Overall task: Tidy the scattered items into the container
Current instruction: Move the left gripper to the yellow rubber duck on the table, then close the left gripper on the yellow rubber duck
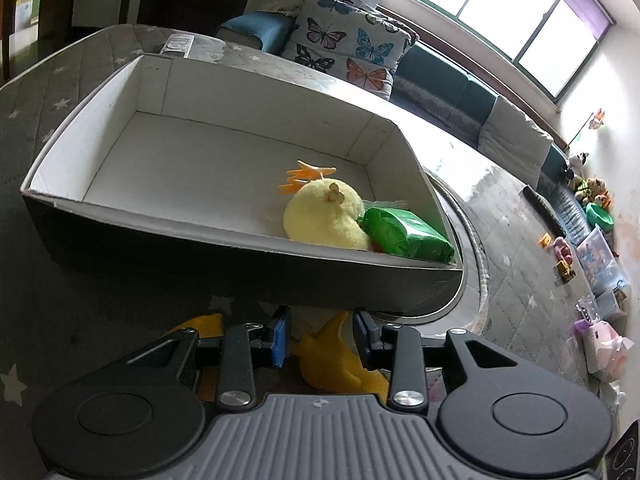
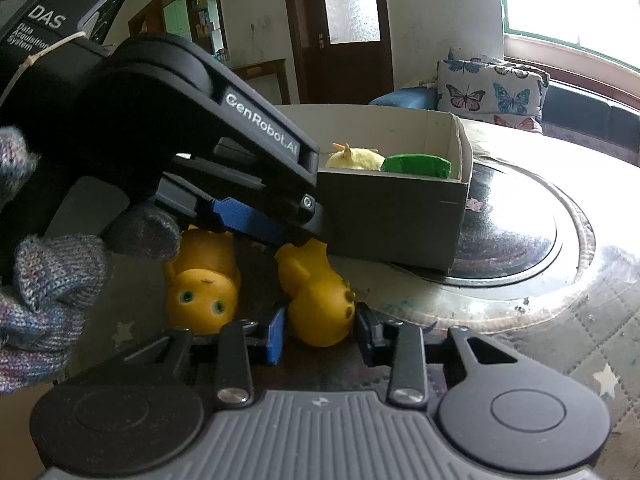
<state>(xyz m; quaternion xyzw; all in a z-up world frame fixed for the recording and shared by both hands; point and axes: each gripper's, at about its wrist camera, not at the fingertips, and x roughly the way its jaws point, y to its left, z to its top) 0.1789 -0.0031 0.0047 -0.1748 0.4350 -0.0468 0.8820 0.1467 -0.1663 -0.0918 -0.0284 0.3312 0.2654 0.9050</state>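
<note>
Two yellow toys lie on the bench [image 2: 540, 332], a round top under a quilted, star-printed cover with a dark glossy disc [image 2: 516, 232] in the middle. Beyond it the room shows a sofa [image 1: 452, 84] under a bright window, a butterfly cushion [image 2: 488, 92] and a dark door [image 2: 340, 28]; more toys are piled by the far right wall in the left wrist view.

A box [image 2: 400, 212] stands partly on the disc, holding a pale chick [image 1: 324, 216] and a green packet [image 1: 404, 234] in its near right corner.

Just in front of the box, the left gripper [image 2: 304, 240], held in a knit glove [image 2: 40, 288], reaches down over the toys; its jaws are parted with the duck [image 2: 320, 300] between them, and I cannot tell whether they touch it. The round-faced toy [image 2: 204, 292] lies just left of the duck. The right gripper [image 2: 320, 334] is open, its fingers flanking the duck's near end. The left gripper's body blocks much of the box's left side.
</note>
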